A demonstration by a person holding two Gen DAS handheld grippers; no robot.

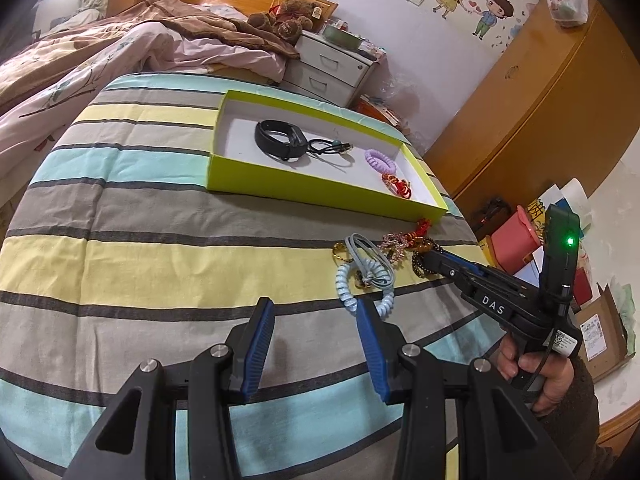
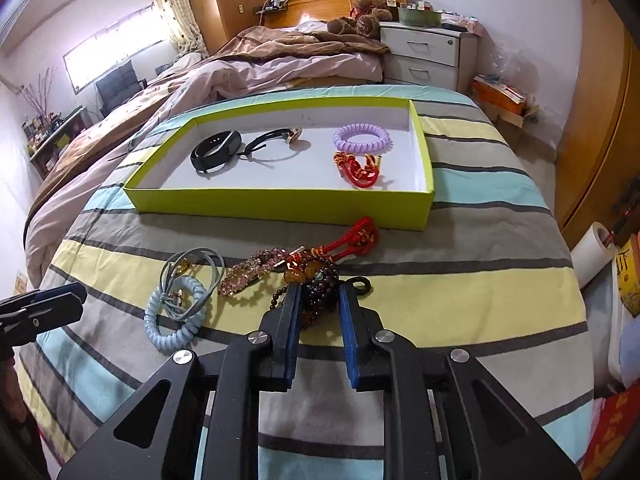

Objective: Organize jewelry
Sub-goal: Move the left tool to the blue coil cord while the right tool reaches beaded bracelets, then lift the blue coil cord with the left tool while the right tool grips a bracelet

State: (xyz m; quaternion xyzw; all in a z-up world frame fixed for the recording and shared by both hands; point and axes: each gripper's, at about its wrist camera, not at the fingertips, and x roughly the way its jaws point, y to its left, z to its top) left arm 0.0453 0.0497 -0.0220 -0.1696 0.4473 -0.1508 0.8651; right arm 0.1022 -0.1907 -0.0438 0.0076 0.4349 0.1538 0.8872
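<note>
On the striped bedspread [image 2: 460,292]: right gripper [image 2: 319,308] positioned over the dark bead bracelet [image 2: 320,294].

The green tray [image 2: 280,204] lies far of the loose pile and already holds four pieces. The left gripper [image 1: 316,332] hovers released, empty, near the blue coil band [image 2: 176,320]. The right gripper's jaws straddle the bead bracelet, parted, not yet clenched. Close squarely on the beads only; the adjoining amber strand [image 2: 298,270] and red cord [image 2: 360,236] could snag and lift together.
</note>
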